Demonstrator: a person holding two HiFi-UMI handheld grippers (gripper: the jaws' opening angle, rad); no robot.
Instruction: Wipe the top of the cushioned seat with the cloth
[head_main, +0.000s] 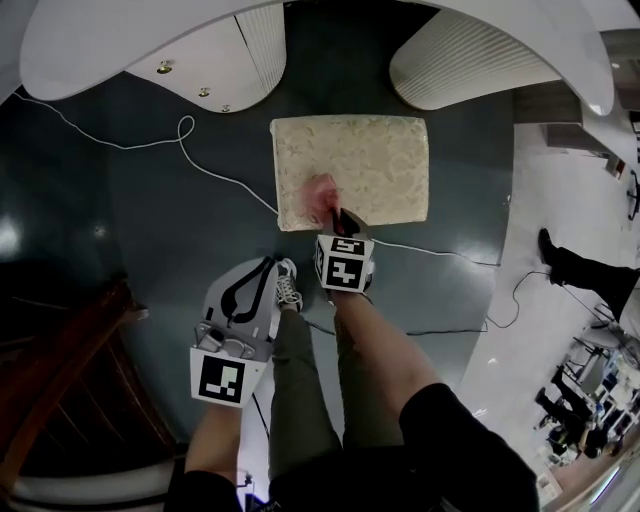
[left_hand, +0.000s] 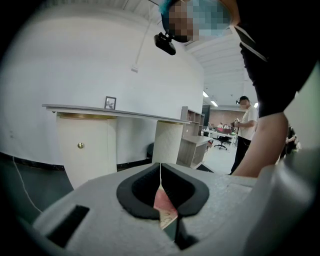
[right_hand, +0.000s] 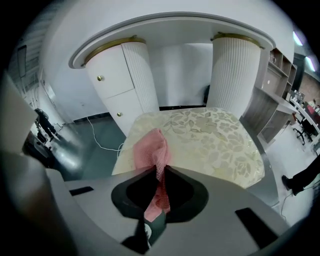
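The cushioned seat (head_main: 375, 160) is a square cream pad with a leaf pattern, standing on the dark floor; it fills the middle of the right gripper view (right_hand: 210, 135). A pink cloth (head_main: 320, 198) lies bunched on its near-left part. My right gripper (head_main: 338, 222) is shut on the cloth (right_hand: 152, 150), which trails back between its jaws, and holds it down on the seat top. My left gripper (head_main: 272, 268) hangs to the left, off the seat and above the floor. Its jaws (left_hand: 160, 172) are shut and hold nothing; a sliver of pink and cream shows below them.
A white curved counter (head_main: 330, 25) on two pedestals, a cabinet (head_main: 215, 65) and a ribbed column (head_main: 470, 60), stands just behind the seat. A white cable (head_main: 185, 135) snakes over the floor to the seat's left. Dark wooden furniture (head_main: 70, 370) is at the near left. A person (left_hand: 246, 130) stands far right.
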